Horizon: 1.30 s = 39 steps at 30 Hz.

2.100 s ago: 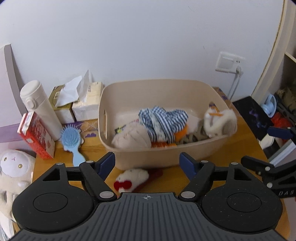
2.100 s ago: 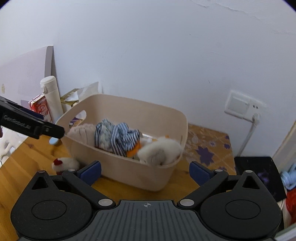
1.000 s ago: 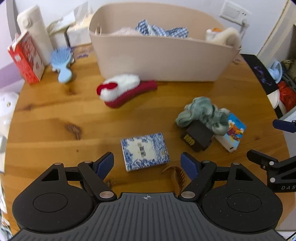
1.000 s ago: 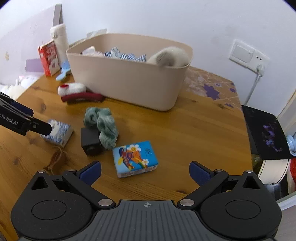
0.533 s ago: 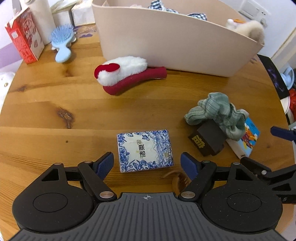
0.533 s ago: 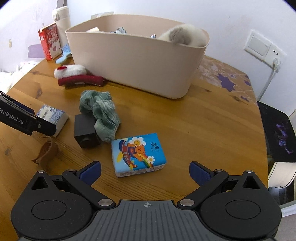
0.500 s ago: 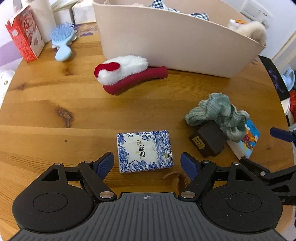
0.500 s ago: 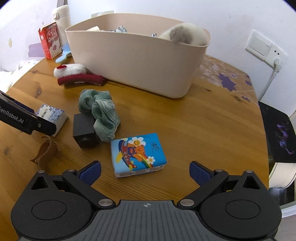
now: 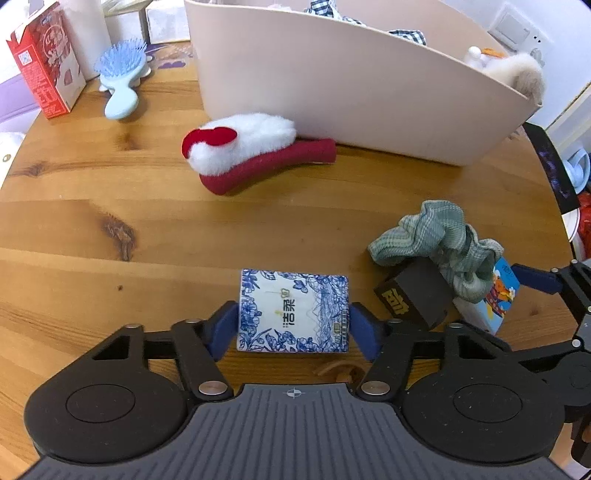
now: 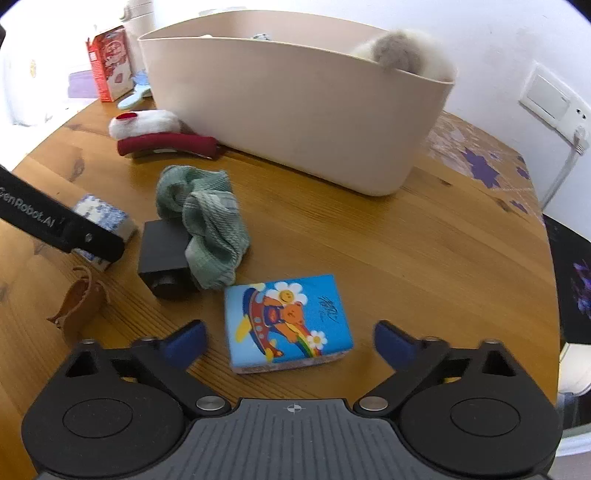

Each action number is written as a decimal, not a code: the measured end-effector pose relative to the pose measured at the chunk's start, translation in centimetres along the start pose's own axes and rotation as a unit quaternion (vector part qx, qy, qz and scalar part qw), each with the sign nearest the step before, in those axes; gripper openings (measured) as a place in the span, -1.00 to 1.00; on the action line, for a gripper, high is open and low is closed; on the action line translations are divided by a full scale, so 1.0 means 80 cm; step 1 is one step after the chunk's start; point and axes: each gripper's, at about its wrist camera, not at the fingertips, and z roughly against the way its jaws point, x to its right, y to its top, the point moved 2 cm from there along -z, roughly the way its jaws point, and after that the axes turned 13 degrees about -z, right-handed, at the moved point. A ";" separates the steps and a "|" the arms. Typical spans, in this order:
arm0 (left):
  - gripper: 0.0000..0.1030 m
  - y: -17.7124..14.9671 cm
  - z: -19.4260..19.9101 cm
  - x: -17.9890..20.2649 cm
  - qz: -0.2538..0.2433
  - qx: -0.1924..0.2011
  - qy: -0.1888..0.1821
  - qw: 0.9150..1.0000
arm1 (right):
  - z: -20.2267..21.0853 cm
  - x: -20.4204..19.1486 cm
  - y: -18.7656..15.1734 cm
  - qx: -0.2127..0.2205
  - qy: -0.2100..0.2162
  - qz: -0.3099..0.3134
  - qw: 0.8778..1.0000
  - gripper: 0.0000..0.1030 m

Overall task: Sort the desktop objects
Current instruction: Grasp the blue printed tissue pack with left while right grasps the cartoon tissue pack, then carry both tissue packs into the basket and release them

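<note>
wall socket (image 10: 546,96) — white wall (image 10: 406,22)

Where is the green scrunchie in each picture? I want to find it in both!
Left wrist view: the green scrunchie is at the right, draped over the black box.
Right wrist view: the green scrunchie is left of centre, its lower end over the same black box.
Shared landmark: the beige bin stands behind it in both views.
</note>
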 end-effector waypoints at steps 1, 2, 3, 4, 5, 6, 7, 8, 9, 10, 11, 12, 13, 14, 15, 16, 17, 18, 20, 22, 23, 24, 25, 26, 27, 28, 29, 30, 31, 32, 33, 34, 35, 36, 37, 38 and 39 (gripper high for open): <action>0.25 0.000 0.000 -0.001 0.001 0.000 -0.002 1.000 | 0.000 0.000 0.001 0.000 0.003 -0.002 1.000 0.69; 0.24 0.000 0.000 -0.001 0.001 0.001 -0.003 1.000 | 0.001 0.000 0.002 0.000 0.007 -0.002 1.000 0.58; 0.24 0.000 0.001 -0.001 0.000 0.001 -0.003 1.000 | 0.001 -0.001 0.002 0.001 0.009 -0.003 1.000 0.51; 0.23 0.000 0.001 -0.001 0.002 0.002 -0.002 1.000 | 0.003 -0.002 0.002 0.002 0.011 -0.002 1.000 0.46; 0.23 -0.003 0.002 -0.002 0.000 0.003 -0.003 1.000 | 0.004 -0.003 0.003 0.002 0.014 -0.002 1.000 0.32; 0.23 -0.003 0.003 -0.002 -0.001 0.004 -0.002 1.000 | 0.004 -0.005 0.003 0.001 0.015 -0.001 1.000 0.27; 0.23 -0.004 0.005 -0.003 0.003 0.007 0.000 1.000 | 0.005 -0.007 0.003 0.000 0.014 0.000 1.000 0.26; 0.22 -0.003 0.005 -0.002 0.003 0.008 -0.001 1.000 | 0.006 -0.008 0.002 -0.001 0.014 0.001 1.000 0.25; 0.22 -0.003 0.006 -0.002 0.002 0.010 -0.001 1.000 | 0.007 -0.008 0.002 -0.002 0.016 0.000 1.000 0.24; 0.22 -0.004 0.009 -0.005 0.002 0.012 -0.002 1.000 | 0.009 -0.009 0.001 -0.001 0.015 -0.001 1.000 0.24; 0.22 -0.005 0.011 -0.007 0.001 0.014 -0.003 1.000 | 0.011 -0.010 0.000 0.000 0.014 -0.001 1.000 0.24; 0.22 -0.006 0.013 -0.007 -0.001 0.016 -0.003 1.000 | 0.013 -0.011 0.000 0.002 0.013 -0.002 1.000 0.24; 0.22 -0.006 0.016 -0.008 -0.003 0.019 -0.003 1.000 | 0.015 -0.012 -0.001 0.003 0.013 -0.005 1.000 0.24; 0.22 -0.007 0.019 -0.008 -0.004 0.022 -0.003 1.000 | 0.017 -0.012 -0.002 0.005 0.013 -0.006 1.000 0.24; 0.22 -0.008 0.022 -0.009 -0.005 0.025 -0.003 1.000 | 0.019 -0.013 -0.002 0.006 0.012 -0.008 1.000 0.24; 0.22 -0.009 0.025 -0.010 -0.006 0.028 -0.003 1.000 | 0.021 -0.013 -0.003 0.008 0.011 -0.010 1.000 0.24; 0.22 -0.010 0.028 -0.013 -0.006 0.030 -0.004 1.000 | 0.023 -0.013 -0.004 0.009 0.010 -0.012 1.000 0.24; 0.22 -0.011 0.031 -0.014 -0.005 0.033 -0.004 0.999 | 0.026 -0.014 -0.005 0.011 0.009 -0.013 1.000 0.23; 0.22 -0.013 0.036 -0.019 -0.004 0.038 -0.003 0.999 | 0.030 -0.015 -0.007 0.014 0.007 -0.015 1.000 0.23; 0.22 -0.015 0.042 -0.022 0.001 0.044 -0.002 0.999 | 0.036 -0.016 -0.009 0.018 0.004 -0.017 1.000 0.23; 0.22 -0.017 0.045 -0.024 0.002 0.047 -0.002 0.999 | 0.040 -0.016 -0.010 0.021 0.003 -0.018 1.000 0.23; 0.22 -0.018 0.047 -0.026 0.003 0.048 -0.002 0.999 | 0.043 -0.016 -0.011 0.023 0.001 -0.020 1.000 0.23; 0.22 -0.019 0.049 -0.027 0.006 0.050 -0.002 0.999 | 0.047 -0.016 -0.012 0.026 -0.001 -0.021 0.999 0.23; 0.22 -0.020 0.051 -0.029 0.007 0.052 -0.001 0.999 | 0.050 -0.017 -0.012 0.029 -0.002 -0.022 0.999 0.23; 0.22 -0.022 0.054 -0.031 0.009 0.054 -0.001 0.998 | 0.054 -0.017 -0.013 0.031 -0.004 -0.023 0.999 0.24; 0.22 -0.023 0.056 -0.032 0.010 0.057 0.000 0.998 | 0.058 -0.017 -0.014 0.034 -0.006 -0.024 0.999 0.24; 0.22 -0.024 0.059 -0.033 0.012 0.059 0.000 0.998 | 0.062 -0.017 -0.015 0.038 -0.007 -0.025 0.999 0.24; 0.22 -0.026 0.062 -0.034 0.014 0.062 0.000 0.998 | 0.065 -0.017 -0.015 0.040 -0.008 -0.027 0.999 0.24; 0.22 -0.027 0.065 -0.035 0.015 0.065 -0.001 0.998 | 0.070 -0.017 -0.016 0.043 -0.009 -0.029 0.999 0.24; 0.22 -0.028 0.067 -0.037 0.016 0.067 -0.001 0.998 | 0.073 -0.017 -0.016 0.047 -0.011 -0.030 0.998 0.24; 0.22 -0.030 0.070 -0.038 0.017 0.070 -0.001 0.997 | 0.077 -0.016 -0.017 0.050 -0.012 -0.031 0.998 0.23; 0.22 -0.031 0.073 -0.039 0.019 0.073 0.000 0.997 | 0.081 -0.016 -0.017 0.053 -0.013 -0.032 0.998 0.24; 0.22 -0.032 0.076 -0.040 0.020 0.076 -0.001 0.997 | 0.084 -0.016 -0.017 0.056 -0.014 -0.033 0.998 0.24; 0.22 -0.033 0.079 -0.041 0.021 0.079 -0.001 0.997 | 0.088 -0.016 -0.017 0.059 -0.015 -0.033 0.998 0.24; 0.22 -0.034 0.082 -0.042 0.022 0.082 0.000 0.996 | 0.092 -0.016 -0.017 0.063 -0.017 -0.033 0.997 0.24; 0.22 -0.034 0.087 -0.042 0.023 0.086 0.000 0.996 | 0.095 -0.016 -0.016 0.066 -0.018 -0.033 0.997 0.24; 0.22 -0.034 0.090 -0.043 0.023 0.089 0.001 0.996 | 0.099 -0.016 -0.016 0.070 -0.019 -0.033 0.997 0.24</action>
